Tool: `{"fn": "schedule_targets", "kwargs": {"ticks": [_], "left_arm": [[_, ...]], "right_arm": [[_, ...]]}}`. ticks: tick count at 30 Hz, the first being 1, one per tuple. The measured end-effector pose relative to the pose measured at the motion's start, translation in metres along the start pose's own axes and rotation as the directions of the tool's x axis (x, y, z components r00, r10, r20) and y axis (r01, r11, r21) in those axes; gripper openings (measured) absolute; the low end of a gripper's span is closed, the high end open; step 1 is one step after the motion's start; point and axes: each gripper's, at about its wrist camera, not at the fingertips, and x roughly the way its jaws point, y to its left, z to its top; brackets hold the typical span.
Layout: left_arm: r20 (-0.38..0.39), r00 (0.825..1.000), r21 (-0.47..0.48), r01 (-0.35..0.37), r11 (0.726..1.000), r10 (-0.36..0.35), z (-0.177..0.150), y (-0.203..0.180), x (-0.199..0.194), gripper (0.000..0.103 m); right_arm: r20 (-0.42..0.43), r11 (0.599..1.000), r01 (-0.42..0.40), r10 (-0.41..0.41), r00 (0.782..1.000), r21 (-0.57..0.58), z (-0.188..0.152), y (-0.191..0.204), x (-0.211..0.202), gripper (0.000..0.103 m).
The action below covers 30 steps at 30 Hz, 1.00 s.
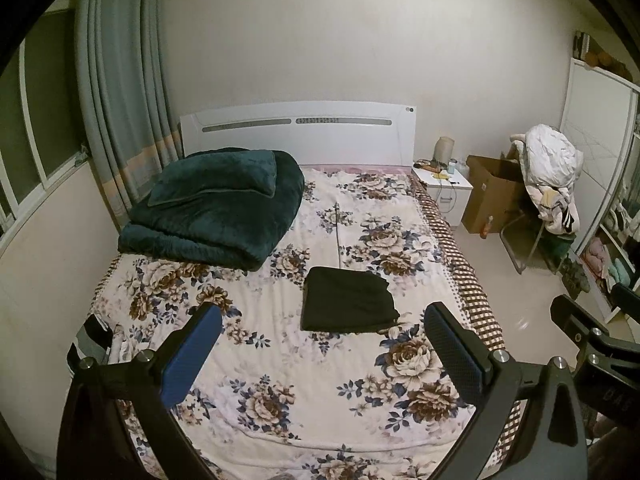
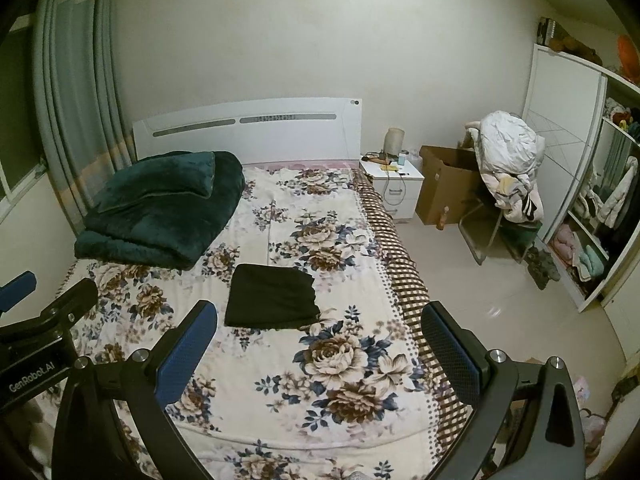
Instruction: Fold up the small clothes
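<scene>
A small black garment (image 1: 348,300) lies folded into a flat rectangle on the floral bedspread (image 1: 280,380), near the middle of the bed; it also shows in the right wrist view (image 2: 272,298). My left gripper (image 1: 324,340) is open and empty, held above the foot of the bed, short of the garment. My right gripper (image 2: 320,336) is open and empty too, beside the left one and level with it. The right gripper's body shows at the right edge of the left wrist view (image 1: 592,332).
A folded dark green blanket (image 1: 216,208) lies at the head of the bed on the left. A white nightstand (image 1: 444,188), a cardboard box (image 1: 492,196) and a chair piled with clothes (image 1: 552,176) stand to the right. An open wardrobe (image 2: 592,208) is at the far right.
</scene>
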Motion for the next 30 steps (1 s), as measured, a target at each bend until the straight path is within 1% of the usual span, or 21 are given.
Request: {"fn": "schedule_targets", "kwargs": {"ticks": [15, 25, 30], "left_arm": [[0.001, 1.000, 0.001, -0.003, 1.000, 0.003, 0.0012, -0.0002, -0.0022, 0.103], [0.003, 1.000, -0.002, -0.008, 1.000, 0.008, 0.0022, -0.0024, -0.0055, 0.103], [0.006, 1.000, -0.003, -0.010, 1.000, 0.010, 0.0042, -0.0047, -0.0082, 0.103]], "right_arm": [[0.003, 1.000, -0.008, 0.008, 1.000, 0.001, 0.0063, -0.0002, -0.0004, 0.103], [0.003, 1.000, -0.008, 0.008, 1.000, 0.006, 0.0026, -0.0002, -0.0014, 0.103], [0.001, 1.000, -0.017, 0.017, 1.000, 0.007, 0.0102, 0.0031, -0.0011, 0.103]]}}
